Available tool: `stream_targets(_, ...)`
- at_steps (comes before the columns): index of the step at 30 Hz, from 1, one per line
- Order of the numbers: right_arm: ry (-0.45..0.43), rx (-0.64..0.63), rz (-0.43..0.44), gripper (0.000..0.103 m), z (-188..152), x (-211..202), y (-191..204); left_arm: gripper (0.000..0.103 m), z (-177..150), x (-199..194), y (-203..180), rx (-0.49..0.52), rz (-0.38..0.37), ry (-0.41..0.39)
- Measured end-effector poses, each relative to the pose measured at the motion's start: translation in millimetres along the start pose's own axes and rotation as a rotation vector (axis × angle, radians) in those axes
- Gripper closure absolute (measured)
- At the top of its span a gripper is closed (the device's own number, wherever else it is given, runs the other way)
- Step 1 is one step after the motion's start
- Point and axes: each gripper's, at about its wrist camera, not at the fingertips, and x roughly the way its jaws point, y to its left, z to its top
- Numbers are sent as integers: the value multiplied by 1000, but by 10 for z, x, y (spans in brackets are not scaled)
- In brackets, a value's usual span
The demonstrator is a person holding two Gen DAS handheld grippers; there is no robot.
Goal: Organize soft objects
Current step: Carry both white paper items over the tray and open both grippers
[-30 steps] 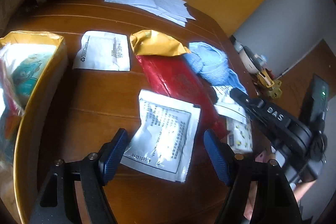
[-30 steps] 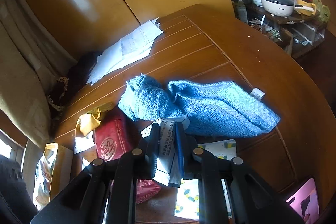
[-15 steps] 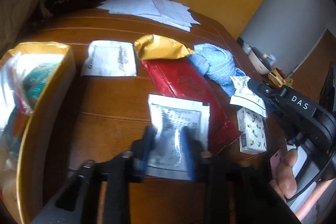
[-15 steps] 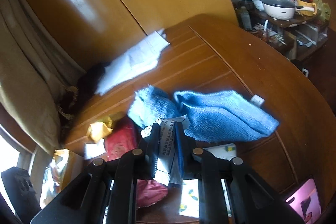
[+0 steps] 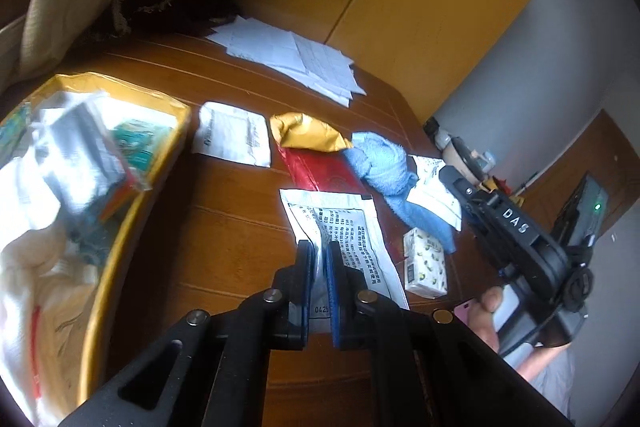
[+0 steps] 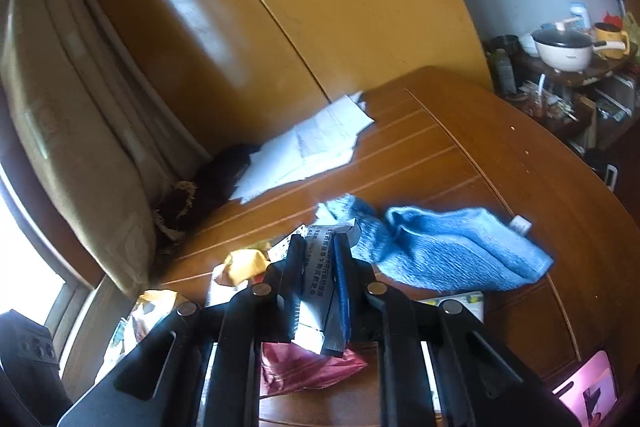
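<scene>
My left gripper is shut on the near end of a white printed sachet, which is crumpled between the blue pads and raised off the wooden table. My right gripper is shut on another white printed packet, held above the table; the left wrist view shows that gripper and its packet at the right. A blue towel, a red packet, a yellow packet and a flat white sachet lie on the table.
An open yellow box holding several soft packs stands at the left. A small tissue pack lies by the towel. Loose papers and a dark cloth sit at the far edge, against a yellow cupboard. A pink phone is near the front right.
My left gripper went from wide open around the sachet to shut on it and has lifted it up and back. The right gripper rose and tilted up with its packet.
</scene>
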Motion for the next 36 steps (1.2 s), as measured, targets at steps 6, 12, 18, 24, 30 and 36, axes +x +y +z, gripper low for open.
stream_targets(6,-35,-34,135,89,-45,-203,207,98,56,-706,302,-65,7,-108)
stream_targets(12,31,-62,291,89,-171,-359,630,98,58,-1272,704,-147,57,-219)
stream_targets(18,86,-123,341,89,-387,-510,1006,98,-122,-1556,921,-217,75,-256)
stream_targets(24,109,-175,348,89,-562,-783,1264,98,-352,-1841,957,-234,49,-297)
stream_targets(30,80,-233,341,89,-690,-1144,1436,98,-520,-2114,892,-219,42,-335)
stream_targets(36,84,-259,359,89,-738,-1313,1537,98,-638,-2291,848,-222,28,-369)
